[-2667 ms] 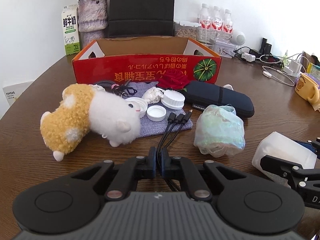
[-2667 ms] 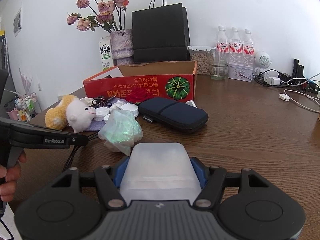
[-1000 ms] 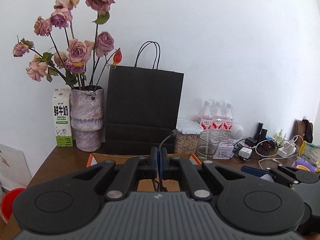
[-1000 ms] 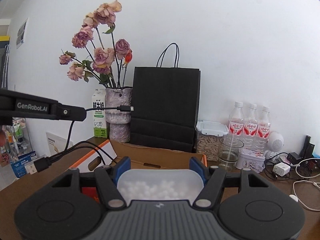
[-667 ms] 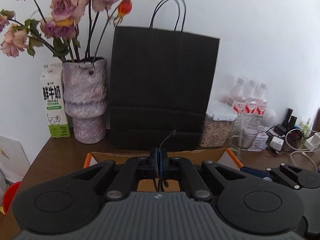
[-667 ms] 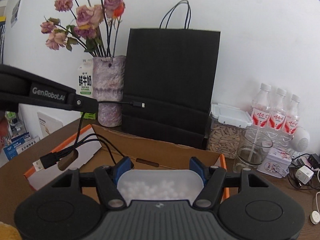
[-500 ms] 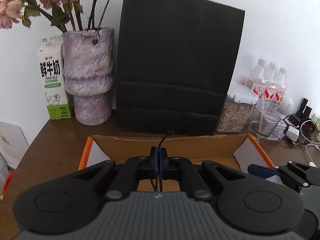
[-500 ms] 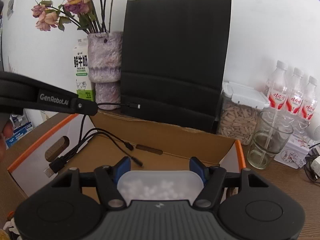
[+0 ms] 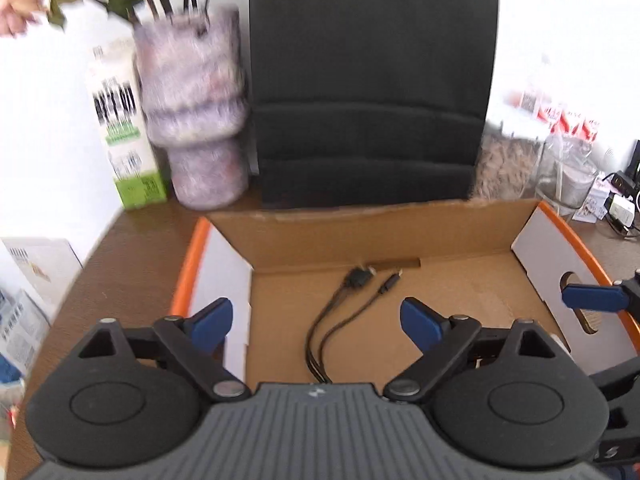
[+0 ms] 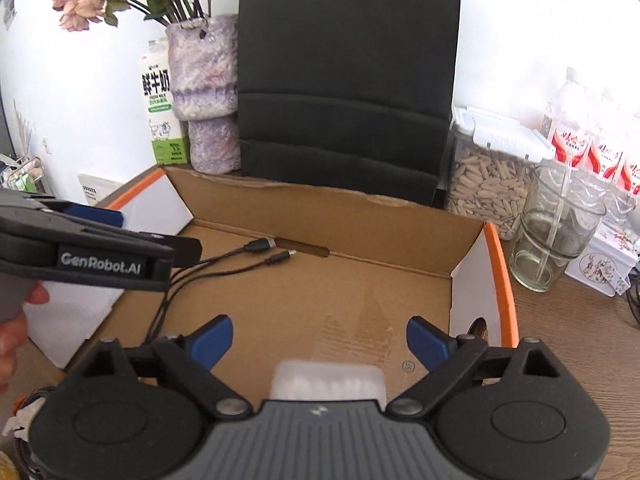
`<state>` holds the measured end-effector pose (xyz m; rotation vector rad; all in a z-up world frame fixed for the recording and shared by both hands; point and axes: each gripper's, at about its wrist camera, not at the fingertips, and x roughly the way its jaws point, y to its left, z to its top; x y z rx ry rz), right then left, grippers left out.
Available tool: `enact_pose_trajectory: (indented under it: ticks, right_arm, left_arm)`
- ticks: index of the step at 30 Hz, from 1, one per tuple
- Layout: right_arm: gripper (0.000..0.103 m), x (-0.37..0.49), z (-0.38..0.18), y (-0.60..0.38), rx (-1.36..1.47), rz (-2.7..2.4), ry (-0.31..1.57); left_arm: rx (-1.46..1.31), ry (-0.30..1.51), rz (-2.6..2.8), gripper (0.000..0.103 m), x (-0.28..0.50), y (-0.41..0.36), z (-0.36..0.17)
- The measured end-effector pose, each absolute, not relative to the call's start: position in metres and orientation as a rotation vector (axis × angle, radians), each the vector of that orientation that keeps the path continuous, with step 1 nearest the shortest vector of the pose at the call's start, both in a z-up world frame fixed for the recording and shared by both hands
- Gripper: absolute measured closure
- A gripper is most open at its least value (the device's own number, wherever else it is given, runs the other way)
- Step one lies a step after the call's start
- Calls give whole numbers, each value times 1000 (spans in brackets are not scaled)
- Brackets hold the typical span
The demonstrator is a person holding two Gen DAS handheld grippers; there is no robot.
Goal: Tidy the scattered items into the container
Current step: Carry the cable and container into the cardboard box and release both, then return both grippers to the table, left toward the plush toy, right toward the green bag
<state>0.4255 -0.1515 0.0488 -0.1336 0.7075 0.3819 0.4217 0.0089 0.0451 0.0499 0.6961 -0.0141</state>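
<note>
Both pairs of jaws stand wide apart and have just been opening: the left gripper [image 9: 316, 322] has nothing pressed between its blue pads, and the right gripper [image 10: 320, 340] also grips nothing, though the white plastic box [image 10: 327, 380] lies between its fingers, touched by neither pad. Going from left to right, at the far left edge of the right wrist view a hand [image 10: 14, 332] holds the left gripper's body, which carries the white writing "GenRobot.AI". Behind it stands a milk carton [image 10: 164, 114] with large Chinese characters and a small English line that I cannot read surely, its lower part green. Beside the carton is a mottled purple vase [image 10: 204, 92] with faded pink roses [image 10: 82, 4]. Next comes a black paper bag [image 10: 346, 80], standing just behind the cardboard box [image 10: 500, 280], which is open, brown inside, with orange rims and white end flaps. On its floor, toward the left, lies the black multi-plug cable [image 9: 340, 320], its plugs pointing to the back wall. The white plastic box rests on the floor at the near right. To the right of the cardboard box stand a clear jar of seeds [image 10: 488, 176] with a white lid, a glass [image 10: 554, 232], and bottles with red labels [image 10: 592, 152]; their writing is too blurred to read.
</note>
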Motion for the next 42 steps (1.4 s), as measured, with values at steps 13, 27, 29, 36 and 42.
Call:
enact_pose_trajectory:
  ticks: [13,27,29,36,42]
  right_arm:
    - [0,385,84,-153,-150,363,676]
    - [0,313,116,-157,-150,350,628]
    - [0,303,118,-156,-149,350,625]
    - [0,270,117,-158,-125,358,627]
    - [0,240,112,-163,-114,357,625]
  left_arm:
    - [73,638,5,0,375,9,78]
    - [34,586,1,0,304,19,106]
    - [27,586,0,0,293,21,108]
    - [1,592,-3,0,257,31,107]
    - [-32,603,5,0,231,43,102]
